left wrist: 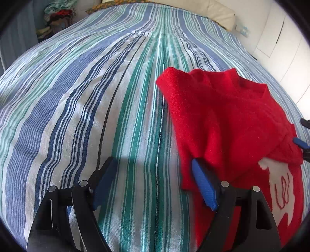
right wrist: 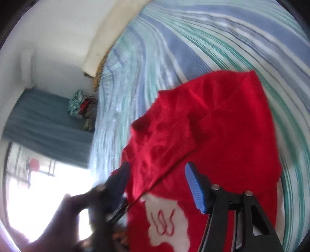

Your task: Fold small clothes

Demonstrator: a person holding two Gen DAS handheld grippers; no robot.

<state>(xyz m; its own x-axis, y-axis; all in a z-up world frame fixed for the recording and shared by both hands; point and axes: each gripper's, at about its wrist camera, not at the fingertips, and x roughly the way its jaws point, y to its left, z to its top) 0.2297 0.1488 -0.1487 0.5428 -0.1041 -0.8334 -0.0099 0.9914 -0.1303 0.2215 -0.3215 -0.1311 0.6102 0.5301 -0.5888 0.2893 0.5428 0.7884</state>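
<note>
A small red sweater (left wrist: 222, 120) with a white patch (left wrist: 281, 190) lies on the striped bedspread (left wrist: 96, 97), its upper part folded over the body. My left gripper (left wrist: 153, 172) is open over its left edge, one blue pad on the bedspread, the other against the red fabric. My right gripper (right wrist: 157, 180) is open over the sweater (right wrist: 209, 124), the fold edge running between its fingers; this view is blurred. The right gripper's fingertips (left wrist: 302, 143) show at the right edge of the left wrist view.
A cream headboard cushion (left wrist: 219, 13) lies at the bed's far end. A pile of clothes (left wrist: 58, 17) sits beyond the bed's far left corner. White cabinet doors (left wrist: 281, 42) stand to the right. A window (right wrist: 29, 184) and blue curtain (right wrist: 48, 124) are on the far side.
</note>
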